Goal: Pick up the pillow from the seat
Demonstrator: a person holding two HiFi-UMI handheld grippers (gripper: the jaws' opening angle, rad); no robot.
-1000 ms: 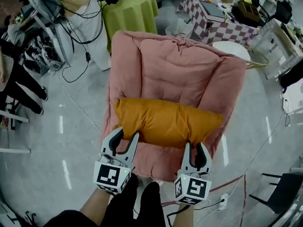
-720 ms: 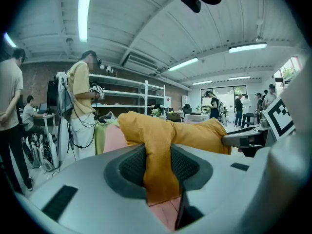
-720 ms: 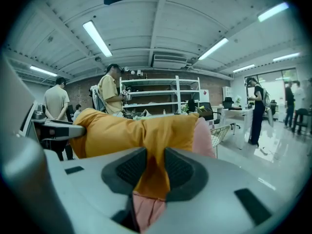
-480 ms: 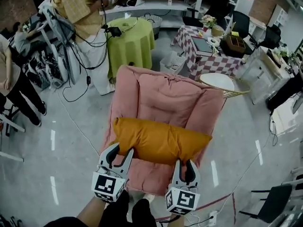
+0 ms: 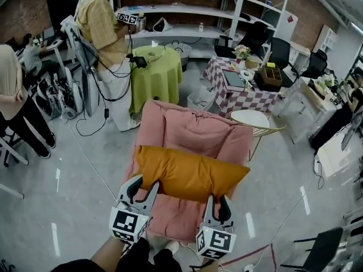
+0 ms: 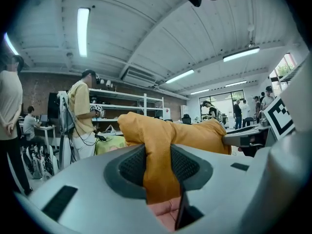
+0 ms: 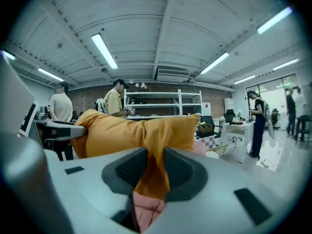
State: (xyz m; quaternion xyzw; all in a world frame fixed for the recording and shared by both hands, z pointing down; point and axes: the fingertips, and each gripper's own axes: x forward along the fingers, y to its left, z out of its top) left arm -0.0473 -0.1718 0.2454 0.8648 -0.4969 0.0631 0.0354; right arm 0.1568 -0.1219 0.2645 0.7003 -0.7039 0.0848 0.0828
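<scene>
Fingers (image 6: 130,165) of the left gripper (image 5: 146,183) clamped on a thin fold at the near left corner of the orange fabric pillow (image 5: 190,171). Same for the right gripper (image 5: 217,202) at the near right corner, with little but cloth between the pads, by the look of it.

Pillow held by its near edge over the front edge of the pink padded seat (image 5: 193,126), seemingly just off the cushion, long side slung between both grips.

Likely trouble:
- Slipping of so small a pinch under the hanging weight.
- Loss of one corner, then a swing and a drop to the floor.
- Pulling the hands apart and tugging the fabric free.
- Dragging the far edge along the seat's raised sides.
</scene>
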